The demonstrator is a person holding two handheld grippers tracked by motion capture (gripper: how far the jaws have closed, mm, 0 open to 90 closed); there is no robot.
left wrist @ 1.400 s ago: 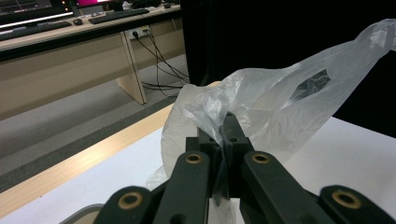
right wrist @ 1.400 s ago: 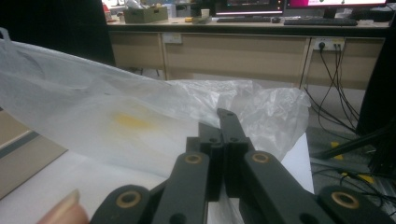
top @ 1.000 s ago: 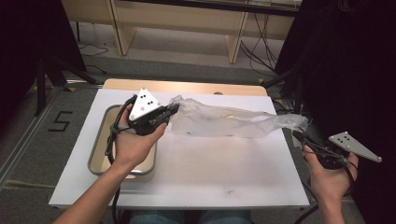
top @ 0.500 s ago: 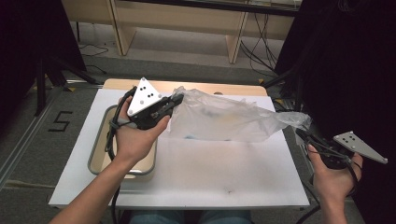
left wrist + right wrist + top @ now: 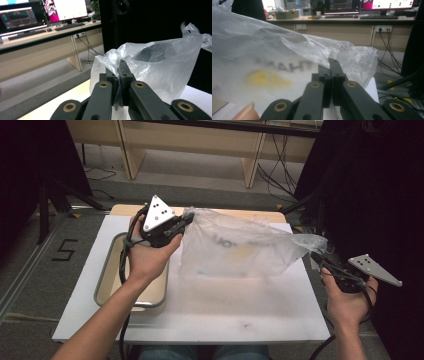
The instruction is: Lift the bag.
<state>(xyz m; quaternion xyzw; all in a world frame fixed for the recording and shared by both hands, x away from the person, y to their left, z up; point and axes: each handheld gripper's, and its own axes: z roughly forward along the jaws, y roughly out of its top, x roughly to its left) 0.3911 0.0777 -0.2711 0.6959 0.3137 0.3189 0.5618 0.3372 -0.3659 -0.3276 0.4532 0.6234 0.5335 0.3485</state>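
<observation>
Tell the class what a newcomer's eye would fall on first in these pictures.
A crumpled clear plastic bag hangs stretched above the white table, pinched at one end by the left gripper and at the other by the right gripper. A shallow grey tray sits at the table's left, under the left forearm.

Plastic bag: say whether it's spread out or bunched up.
Spread out: the plastic bag is stretched between the left gripper and right gripper, both shut on its edges.
</observation>
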